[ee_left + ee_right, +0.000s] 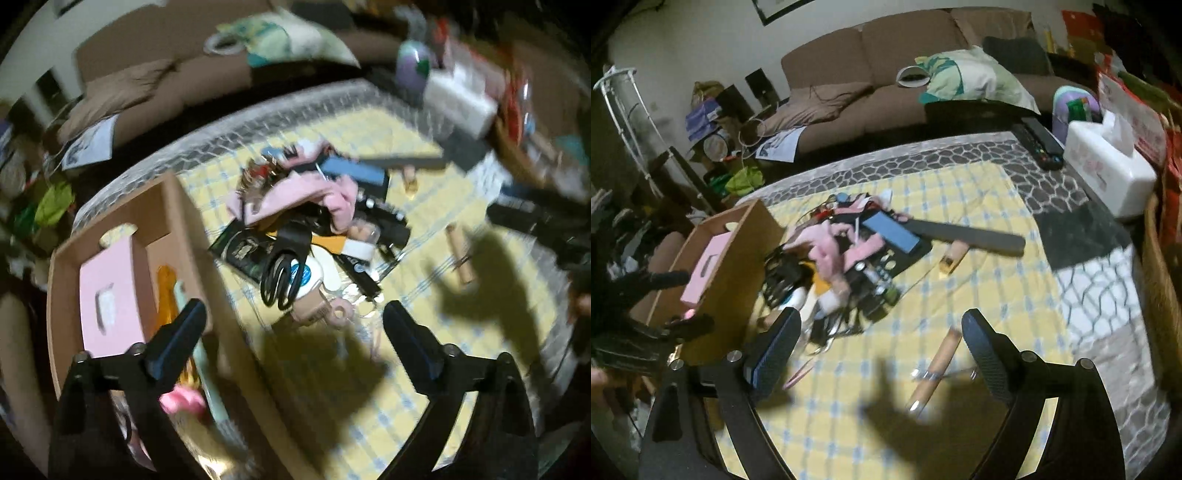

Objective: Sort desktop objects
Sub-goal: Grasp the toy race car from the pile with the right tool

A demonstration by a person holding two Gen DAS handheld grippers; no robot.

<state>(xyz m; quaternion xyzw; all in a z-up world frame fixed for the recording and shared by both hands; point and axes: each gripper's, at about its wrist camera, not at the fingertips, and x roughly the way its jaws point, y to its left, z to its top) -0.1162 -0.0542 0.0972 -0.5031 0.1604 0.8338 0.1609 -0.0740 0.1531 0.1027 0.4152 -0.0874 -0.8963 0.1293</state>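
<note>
A heap of small objects (846, 258) lies on the yellow checked cloth (979, 295): a pink cloth (295, 192), black scissors (280, 280), a blue flat case (892, 230) and dark items. An open cardboard box (184, 229) stands left of the heap and holds a pink box (110, 288) and other small things. My left gripper (294, 306) is open and straddles the box's right wall, nothing between its fingers; in the right wrist view the left gripper (681, 301) hangs over the box. My right gripper (882, 314) is open above the cloth. A tan tube (938, 369) lies close to its right finger.
A long dark strip (975, 236) and a small tan bottle (951, 260) lie right of the heap. A white tissue box (1108, 173), remotes (1039, 144) and a wicker basket (1160, 266) line the right side. A brown sofa (886, 74) with a pillow (971, 77) stands behind.
</note>
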